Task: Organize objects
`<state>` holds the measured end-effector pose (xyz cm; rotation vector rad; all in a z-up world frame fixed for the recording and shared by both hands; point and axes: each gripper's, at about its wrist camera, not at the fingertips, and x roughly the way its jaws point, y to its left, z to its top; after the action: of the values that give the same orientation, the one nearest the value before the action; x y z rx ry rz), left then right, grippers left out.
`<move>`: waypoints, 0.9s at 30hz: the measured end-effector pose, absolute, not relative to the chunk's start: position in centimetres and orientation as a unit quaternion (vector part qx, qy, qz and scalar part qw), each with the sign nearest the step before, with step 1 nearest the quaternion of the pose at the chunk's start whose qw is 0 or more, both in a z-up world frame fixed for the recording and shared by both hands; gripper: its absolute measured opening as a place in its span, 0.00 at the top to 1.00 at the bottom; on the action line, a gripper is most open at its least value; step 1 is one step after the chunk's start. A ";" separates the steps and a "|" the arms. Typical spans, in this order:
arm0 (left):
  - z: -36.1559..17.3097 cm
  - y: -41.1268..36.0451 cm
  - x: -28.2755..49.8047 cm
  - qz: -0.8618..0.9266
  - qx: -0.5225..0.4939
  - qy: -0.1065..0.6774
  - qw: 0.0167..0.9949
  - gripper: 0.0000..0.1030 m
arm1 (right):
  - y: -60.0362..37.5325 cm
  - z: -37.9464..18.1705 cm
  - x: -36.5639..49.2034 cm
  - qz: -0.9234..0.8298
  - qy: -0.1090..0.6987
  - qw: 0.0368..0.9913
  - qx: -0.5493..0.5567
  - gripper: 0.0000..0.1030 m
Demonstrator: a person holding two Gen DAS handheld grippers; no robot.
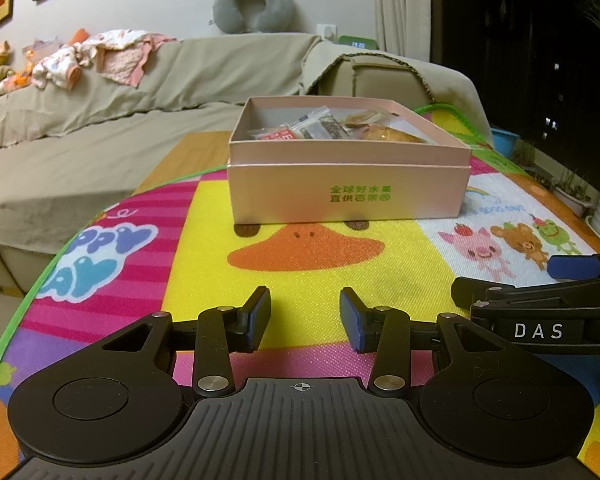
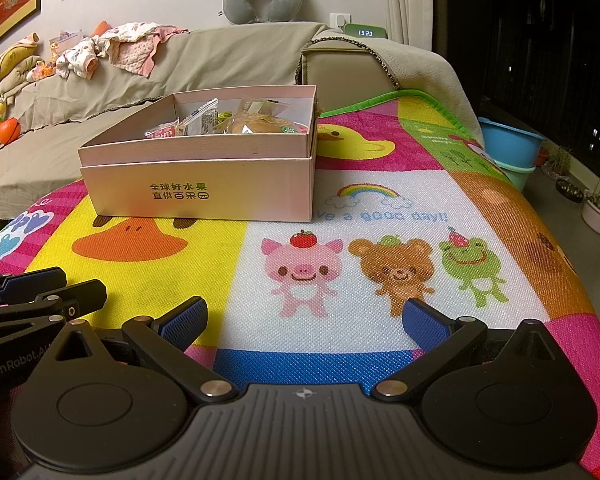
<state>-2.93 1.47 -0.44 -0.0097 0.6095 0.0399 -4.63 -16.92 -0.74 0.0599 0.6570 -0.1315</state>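
Presently the pink box (image 1: 348, 184) is sitting on the table's mat (image 1: 380, 280), holding crinkly, light snack packets (image 2: 204, 120); both the left claw (image 1: 305, 318) and right claw (image 2: 305, 320) are hovering released, best pinching packet edges.

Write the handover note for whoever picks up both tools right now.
Left tool: open, empty, low over the play mat, aimed at the pink box.
Right tool: open wider, empty, beside the left one over the mat.
Pink box: uncovered, on the mat ahead, nearer the left tool; wrapped snacks lie inside it.
Done: snacks seen are in the box; nothing loose shows on the mat.
Left: unclear from these views; no lid is visible. Check the box contents.
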 end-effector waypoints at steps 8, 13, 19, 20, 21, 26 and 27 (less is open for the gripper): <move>-0.4 1.4 -2.9 0.021 0.000 0.300 0.954 0.56 | -16.9 -0.7 -4.7 -0.065 0.322 0.944 0.029 0.00; -0.5 1.3 -2.9 0.021 0.000 0.300 0.954 0.56 | -16.9 -0.7 -4.6 -0.065 0.322 0.944 0.029 0.00; -0.4 1.6 -2.9 0.018 -0.009 0.300 0.954 0.56 | -16.9 -0.7 -4.7 -0.065 0.322 0.944 0.029 0.00; -0.4 1.6 -2.9 0.018 -0.011 0.300 0.954 0.56 | -16.9 -0.7 -4.7 -0.065 0.322 0.944 0.029 0.00; -0.4 1.7 -2.9 0.017 -0.012 0.300 0.954 0.56 | -16.9 -0.7 -4.6 -0.065 0.322 0.944 0.029 0.00; -0.4 1.6 -2.9 0.019 -0.007 0.300 0.954 0.56 | -16.9 -0.7 -4.6 -0.065 0.322 0.944 0.029 0.00; -0.4 1.6 -2.9 0.020 -0.006 0.300 0.954 0.56 | -16.9 -0.7 -4.7 -0.065 0.322 0.944 0.029 0.00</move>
<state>-2.92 1.55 -0.42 -0.0121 0.6096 0.0396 -4.66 -16.94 -0.72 0.0600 0.6570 -0.1320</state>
